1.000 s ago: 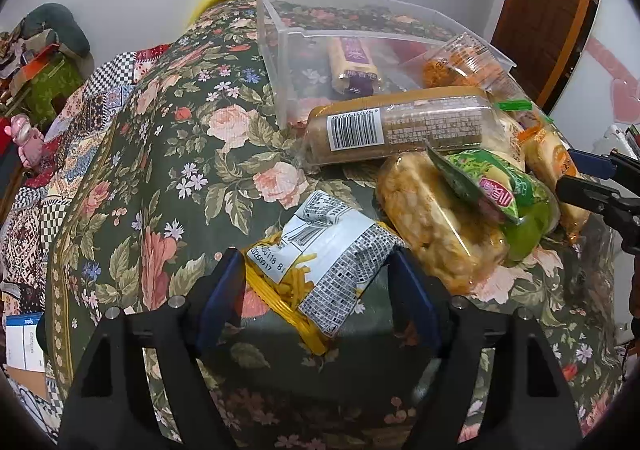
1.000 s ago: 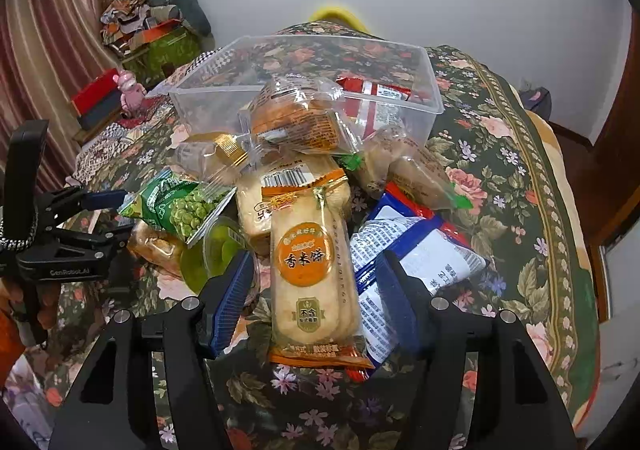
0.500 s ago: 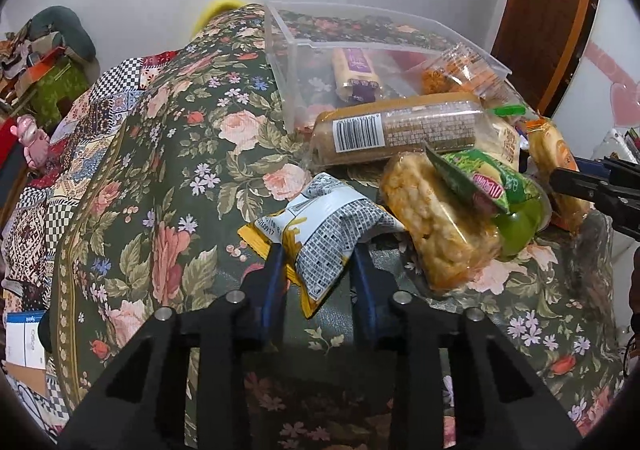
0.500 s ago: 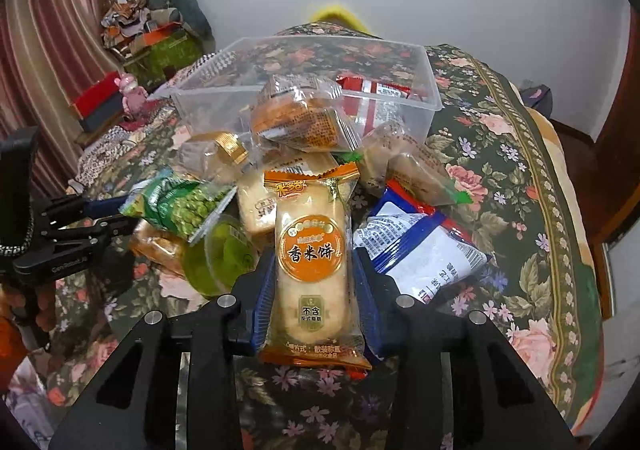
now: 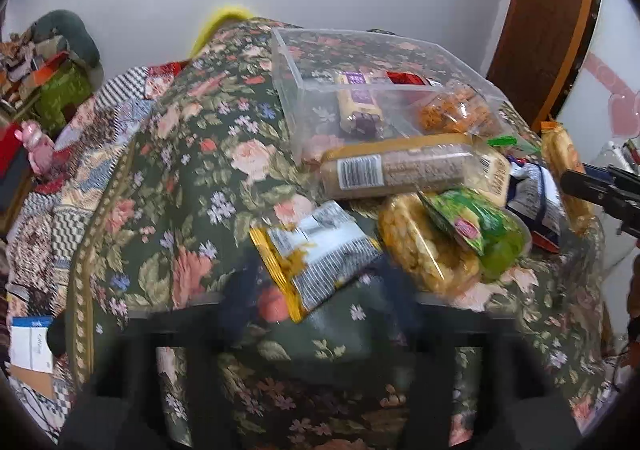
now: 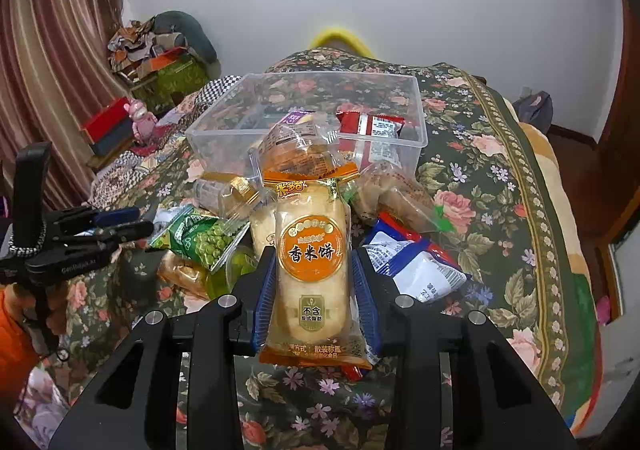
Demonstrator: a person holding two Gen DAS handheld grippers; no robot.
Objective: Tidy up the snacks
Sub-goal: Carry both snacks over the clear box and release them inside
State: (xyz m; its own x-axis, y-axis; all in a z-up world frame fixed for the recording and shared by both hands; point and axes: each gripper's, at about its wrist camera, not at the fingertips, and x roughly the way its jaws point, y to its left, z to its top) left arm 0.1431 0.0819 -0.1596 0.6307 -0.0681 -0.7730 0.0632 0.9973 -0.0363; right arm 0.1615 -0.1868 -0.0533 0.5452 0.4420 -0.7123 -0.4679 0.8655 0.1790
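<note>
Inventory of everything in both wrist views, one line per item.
clear bin: 1, transparent, far end of floral cover
red packet: 1, red, inside bin
purple-label bar: 1, yellow-purple, inside bin
barcode roll: 1, brown, lying in front of bin
pea packet: 1, green, on the pile
puffed snack bag: 1, golden, under pea packet
blue-white packet: 1, right side of the pile
yellow-grey packet: 1, on cover, between left claw fingers
rice cracker pack: 1, orange, held
left claw: 1, black-blue, jaws just opened, gripping nothing
right claw: 1, black-blue, shut on rice cracker pack
</note>
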